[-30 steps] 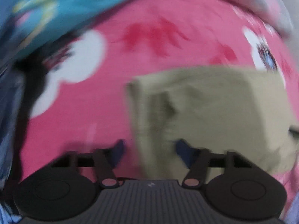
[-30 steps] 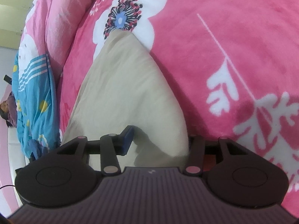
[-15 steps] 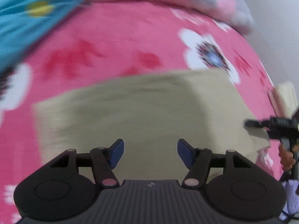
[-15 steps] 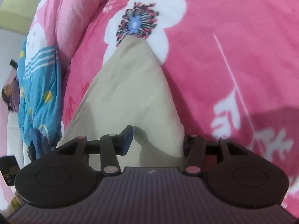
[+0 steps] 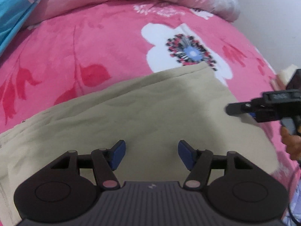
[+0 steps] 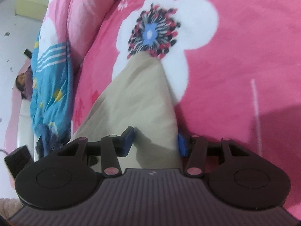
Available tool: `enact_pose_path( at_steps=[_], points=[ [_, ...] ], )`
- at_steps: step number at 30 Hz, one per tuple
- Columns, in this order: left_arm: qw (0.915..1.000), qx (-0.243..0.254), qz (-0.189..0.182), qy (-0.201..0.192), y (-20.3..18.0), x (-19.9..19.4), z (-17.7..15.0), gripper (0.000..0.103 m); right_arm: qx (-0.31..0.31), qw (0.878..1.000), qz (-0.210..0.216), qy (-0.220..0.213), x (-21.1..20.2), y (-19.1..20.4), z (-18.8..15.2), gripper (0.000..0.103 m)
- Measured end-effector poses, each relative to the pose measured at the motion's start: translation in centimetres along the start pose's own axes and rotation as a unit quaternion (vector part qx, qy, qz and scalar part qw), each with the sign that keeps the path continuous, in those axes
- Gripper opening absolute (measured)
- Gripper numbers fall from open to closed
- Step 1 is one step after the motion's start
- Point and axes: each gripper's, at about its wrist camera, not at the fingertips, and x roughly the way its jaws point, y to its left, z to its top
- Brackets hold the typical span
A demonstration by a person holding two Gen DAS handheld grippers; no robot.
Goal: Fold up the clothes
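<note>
Left gripper (image 5: pixel 150 155) fingers spread wide over khaki garment (image 5: pixel 143 116), right gripper (image 6: pixel 155 143) likewise

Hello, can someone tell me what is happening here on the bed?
A person is folding clothes with two handheld grippers. A beige garment lies flat on a pink flowered blanket. The left gripper hovers over the cloth with its jaws open, gripping nothing. The right gripper sits at the garment's right edge, jaws open on either side of that edge, not closed on it. A blue patterned cloth lies off to the side.
</note>
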Motion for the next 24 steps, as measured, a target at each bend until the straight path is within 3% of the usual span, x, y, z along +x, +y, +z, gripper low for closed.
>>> enact_pose_path(
  at_steps=[7, 12, 19, 22, 24],
  points=[
    [0.9998, 0.016, 0.014, -0.003, -0.7, 0.8, 0.0, 0.069, 0.024, 0.999, 0.036, 0.033, -0.7, -1.2, -2.0, 0.042],
    [0.9996, 0.025, 0.011, -0.002, -0.7, 0.8, 0.0, 0.07, 0.04, 0.997, 0.058, 0.03, -0.9, -1.1, -2.2, 0.014],
    [0.9989, 0.045, 0.007, 0.003, -0.8, 0.6, 0.1, 0.069, 0.044, 0.992, 0.121, -0.01, -3.4, 2.3, -3.6, 0.01],
    [0.9995, 0.032, 0.004, -0.002, -0.2, -1.1, 0.1, 0.057, 0.047, 0.99, 0.127, -0.024, -4.0, 3.4, -3.9, 0.01],
    [0.9994, 0.033, -0.009, -0.007, 0.2, -2.3, -0.6, 0.057, 0.048, 0.99, 0.128, -0.029, -4.3, 4.1, -4.1, 0.01]
  ],
)
